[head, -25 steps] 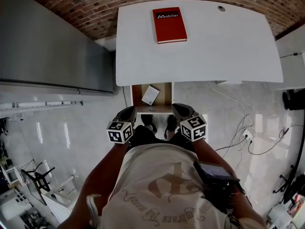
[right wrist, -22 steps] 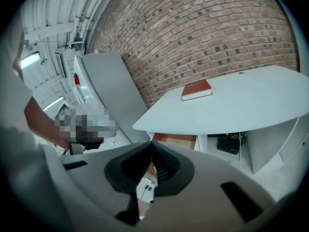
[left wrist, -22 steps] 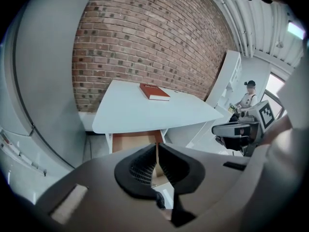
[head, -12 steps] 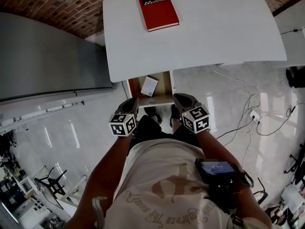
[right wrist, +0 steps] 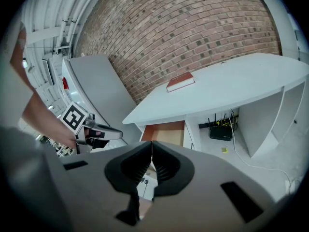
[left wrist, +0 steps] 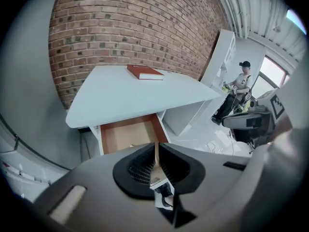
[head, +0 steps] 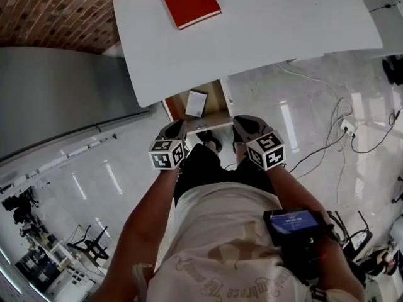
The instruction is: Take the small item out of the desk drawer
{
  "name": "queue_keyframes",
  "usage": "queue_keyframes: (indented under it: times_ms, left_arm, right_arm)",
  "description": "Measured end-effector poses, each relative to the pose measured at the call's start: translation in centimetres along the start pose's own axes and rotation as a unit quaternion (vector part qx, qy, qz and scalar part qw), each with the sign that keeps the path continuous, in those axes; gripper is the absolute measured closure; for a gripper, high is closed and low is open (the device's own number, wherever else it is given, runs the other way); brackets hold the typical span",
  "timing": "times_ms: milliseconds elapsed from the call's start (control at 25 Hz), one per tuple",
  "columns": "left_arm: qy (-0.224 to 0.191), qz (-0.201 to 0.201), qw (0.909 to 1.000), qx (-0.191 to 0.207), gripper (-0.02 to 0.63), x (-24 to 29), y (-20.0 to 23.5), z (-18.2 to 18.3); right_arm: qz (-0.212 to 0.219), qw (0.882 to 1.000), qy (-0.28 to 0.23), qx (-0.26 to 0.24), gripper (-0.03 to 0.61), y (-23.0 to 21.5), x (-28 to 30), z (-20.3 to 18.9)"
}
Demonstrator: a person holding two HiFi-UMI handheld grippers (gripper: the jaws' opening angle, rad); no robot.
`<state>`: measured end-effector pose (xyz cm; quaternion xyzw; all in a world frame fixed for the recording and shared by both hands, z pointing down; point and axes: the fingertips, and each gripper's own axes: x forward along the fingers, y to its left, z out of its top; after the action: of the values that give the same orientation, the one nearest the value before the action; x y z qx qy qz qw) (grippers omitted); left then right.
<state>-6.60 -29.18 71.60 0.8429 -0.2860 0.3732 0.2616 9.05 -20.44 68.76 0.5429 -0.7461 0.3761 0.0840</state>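
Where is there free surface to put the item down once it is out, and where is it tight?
Most of the desk top is bare: everything right of the red book in the head view, out to the far edge. The open drawer is tight: the small white item takes its middle, leaving narrow strips beside it.

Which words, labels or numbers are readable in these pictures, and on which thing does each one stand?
"Mobilier": white print on the cover of the red book, which lies on the white desk.
Print on the person's shirt: ornate letters, not readable.
Screen of the device at the chest: too small to read.
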Motion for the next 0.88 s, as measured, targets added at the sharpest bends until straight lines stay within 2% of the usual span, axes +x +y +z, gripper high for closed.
queue_keyframes:
  times_ms: [240, 440, 720, 880]
  left_arm:
    - [0.018, -0.008, 0.9997, 0.011, 0.592, 1.8, -0.5, -0.8]
    - [0.030, -0.012, 0.9994, 0.014, 0.555, 3.5, -0.8, -1.2]
    - [0.051, -0.016, 0.9983, 0.025, 0.442, 5.4, -0.8, -1.9]
    - [0.064, -0.015, 0.9975, 0.027, 0.407, 6.1, -0.3, -2.7]
  right_arm:
    - [-0.009, 1.000, 0.002, 0.015, 0.572, -1.0, -0.1, -1.5]
    - [-0.016, 1.000, 0.004, 0.027, 0.572, -2.1, 0.1, -2.5]
    - [-0.019, 0.999, 0.007, 0.029, 0.572, -3.0, 0.8, -3.2]
    - [-0.019, 0.999, 0.007, 0.033, 0.572, -3.0, 1.0, -3.5]
